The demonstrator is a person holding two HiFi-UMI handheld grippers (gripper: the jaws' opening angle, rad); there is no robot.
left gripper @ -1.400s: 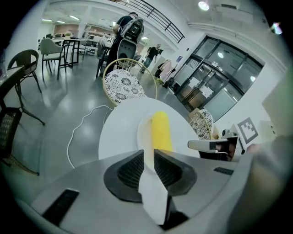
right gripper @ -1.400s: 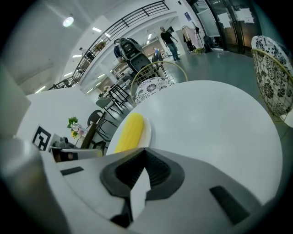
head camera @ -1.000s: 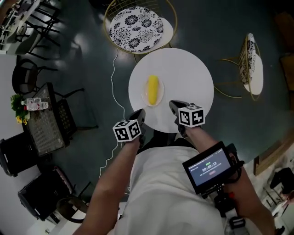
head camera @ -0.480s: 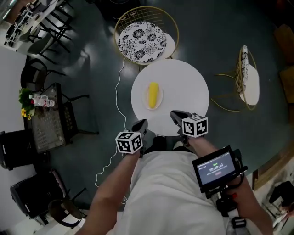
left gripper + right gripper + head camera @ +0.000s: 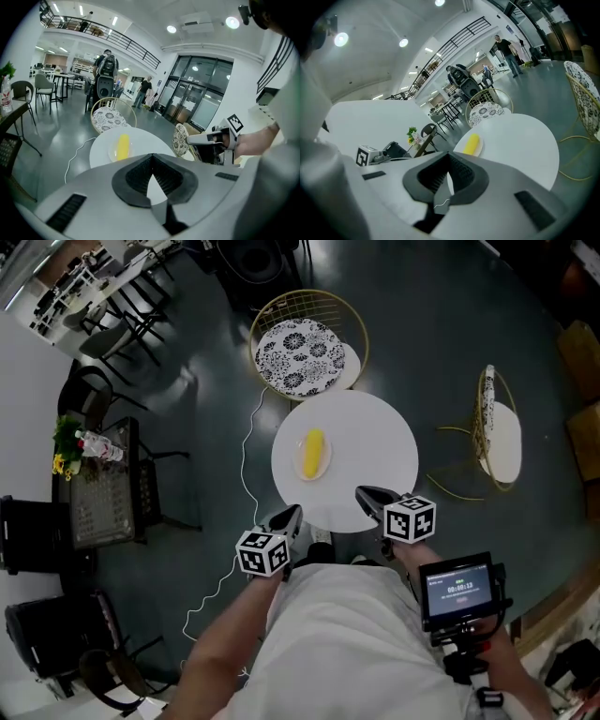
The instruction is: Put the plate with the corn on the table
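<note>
A pale plate with a yellow corn cob lies on the left half of the round white table. Both grippers hover at the table's near edge, well short of the plate. My left gripper is shut with nothing in it, just off the rim. My right gripper is shut and empty too, over the near rim. The left gripper view shows the corn beyond the gripper. In the right gripper view the corn lies past the gripper.
A gold wire chair with a patterned cushion stands behind the table. A second such chair is to the right. A dark side table holds flowers and a bottle at the left. A white cable runs across the floor.
The head camera has risen, so the table looks smaller. Both grippers have drawn back from over the table to its near edge. The plate and corn have not moved.
</note>
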